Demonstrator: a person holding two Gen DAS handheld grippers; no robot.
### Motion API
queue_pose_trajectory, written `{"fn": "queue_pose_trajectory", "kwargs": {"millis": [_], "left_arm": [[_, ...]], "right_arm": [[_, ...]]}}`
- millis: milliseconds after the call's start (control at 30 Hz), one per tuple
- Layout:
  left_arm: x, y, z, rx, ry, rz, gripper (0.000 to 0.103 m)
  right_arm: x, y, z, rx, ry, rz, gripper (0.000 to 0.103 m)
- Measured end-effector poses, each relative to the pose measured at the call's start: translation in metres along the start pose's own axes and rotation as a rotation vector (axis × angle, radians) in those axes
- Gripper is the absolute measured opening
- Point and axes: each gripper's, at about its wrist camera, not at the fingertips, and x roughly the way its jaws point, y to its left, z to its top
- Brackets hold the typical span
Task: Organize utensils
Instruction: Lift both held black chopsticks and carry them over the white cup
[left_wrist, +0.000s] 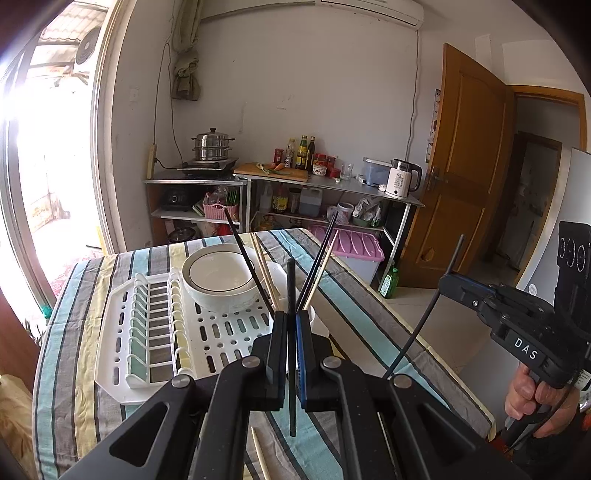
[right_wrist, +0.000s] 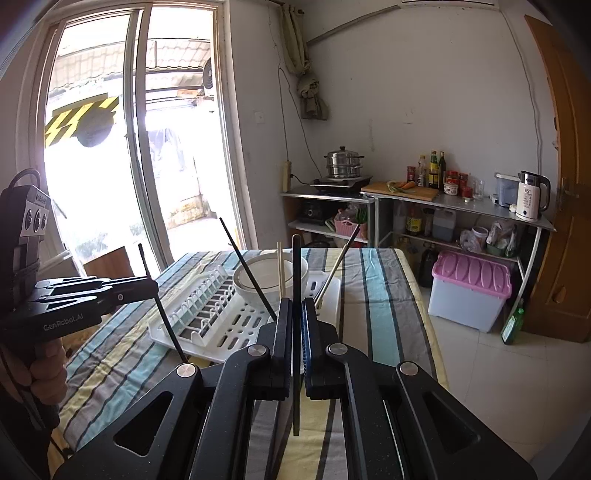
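Presently, the left gripper (left_wrist: 291, 317) is clenching its fingers on a black chopstick (left_wrist: 291, 280), held upright above the striped desk (left_wrist: 354, 306). The right gripper (right_wrist: 294, 306) is likewise gripping a second black chopstick (right_wrist: 296, 266). Further chopsticks are standing in a white holder (left_wrist: 314, 319) (partly hidden) beside the bowl (left_wrist: 221, 284) on the drying rack (left_wrist: 155, 332).

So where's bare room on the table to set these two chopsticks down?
Free: striped tablecloth right of the white drying rack, toward the table's edge, and the near strip before the rack. Crowded: the rack's right end, with bowl and standing chopsticks.
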Motion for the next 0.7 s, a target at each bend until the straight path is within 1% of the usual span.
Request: {"fn": "queue_pose_trajectory", "kwargs": {"millis": [400,700], "left_arm": [[0.015,0.001,0.056,0.014,-0.044,-0.009,0.004],[0.037,0.008,0.097,-0.006,-0.068,-0.028,0.004]], "right_arm": [[0.023,0.002,0.043,-0.01,-0.046,0.011,0.004],[0.046,-0.006,0.07,0.013,-0.075,0.012,0.004]]}}
